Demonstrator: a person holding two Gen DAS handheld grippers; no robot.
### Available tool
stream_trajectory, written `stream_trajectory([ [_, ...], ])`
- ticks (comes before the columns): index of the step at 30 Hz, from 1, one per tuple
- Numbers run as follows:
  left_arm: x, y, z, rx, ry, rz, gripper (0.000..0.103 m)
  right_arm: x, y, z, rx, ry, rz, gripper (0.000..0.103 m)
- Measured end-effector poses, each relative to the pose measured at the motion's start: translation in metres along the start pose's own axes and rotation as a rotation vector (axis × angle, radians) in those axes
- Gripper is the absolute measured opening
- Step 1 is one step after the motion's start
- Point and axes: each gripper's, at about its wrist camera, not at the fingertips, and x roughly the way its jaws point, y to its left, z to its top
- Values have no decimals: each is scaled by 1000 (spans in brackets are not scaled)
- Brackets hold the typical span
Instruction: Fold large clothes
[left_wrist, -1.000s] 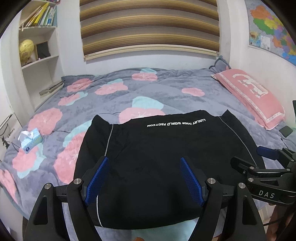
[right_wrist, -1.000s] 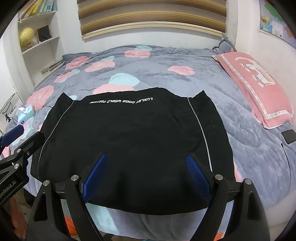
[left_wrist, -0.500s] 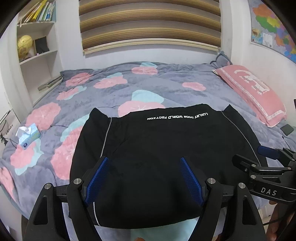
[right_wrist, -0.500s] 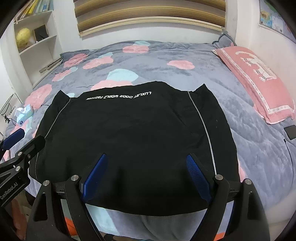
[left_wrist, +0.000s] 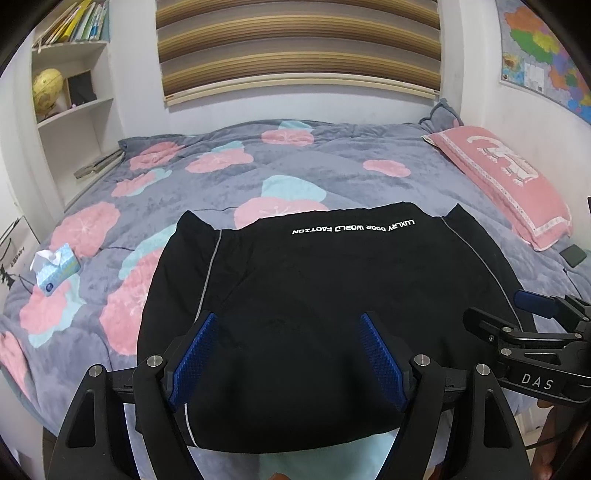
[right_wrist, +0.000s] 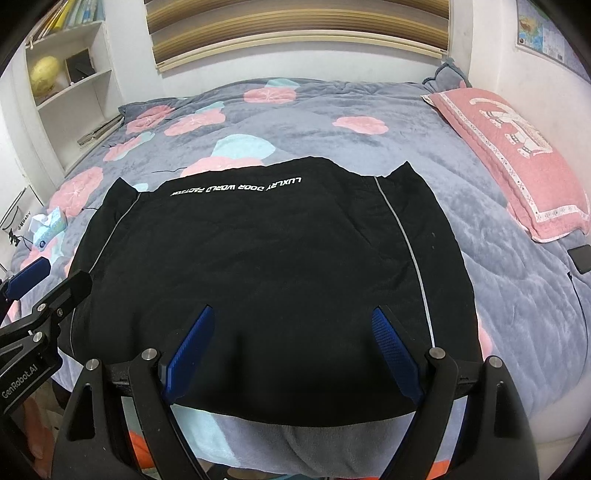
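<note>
- Black garment (left_wrist: 325, 314) lies flat on the bed (left_wrist: 332, 177), its near hem at the bed's 6 o'clock edge and its white lettering at 12.
- Left claw (left_wrist: 286, 354) hangs over the near hem, spread wide, gripping nothing.
- Right claw (right_wrist: 293, 354) does the same, wide and empty.
- Bare quilt spreads beyond the garment toward 12.
- Tissue box (left_wrist: 55, 271) sits at 9, pillow (left_wrist: 506, 181) at 2.

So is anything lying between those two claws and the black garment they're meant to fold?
Nothing visible: the left gripper and right gripper are open above the black garment, with nothing on it.
</note>
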Motion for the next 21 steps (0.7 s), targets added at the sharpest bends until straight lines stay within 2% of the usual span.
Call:
stream_trajectory([
  [13,-1,2,-2,1,-6,13,80,1,3,-2,5,10,-2,89],
  [18,-2,3,-2,10,-40,20,80,4,5,-3,6,16,-5,89],
  [21,0,3,0,7,-27,21,80,6,5,-4,8,19,-5,89],
])
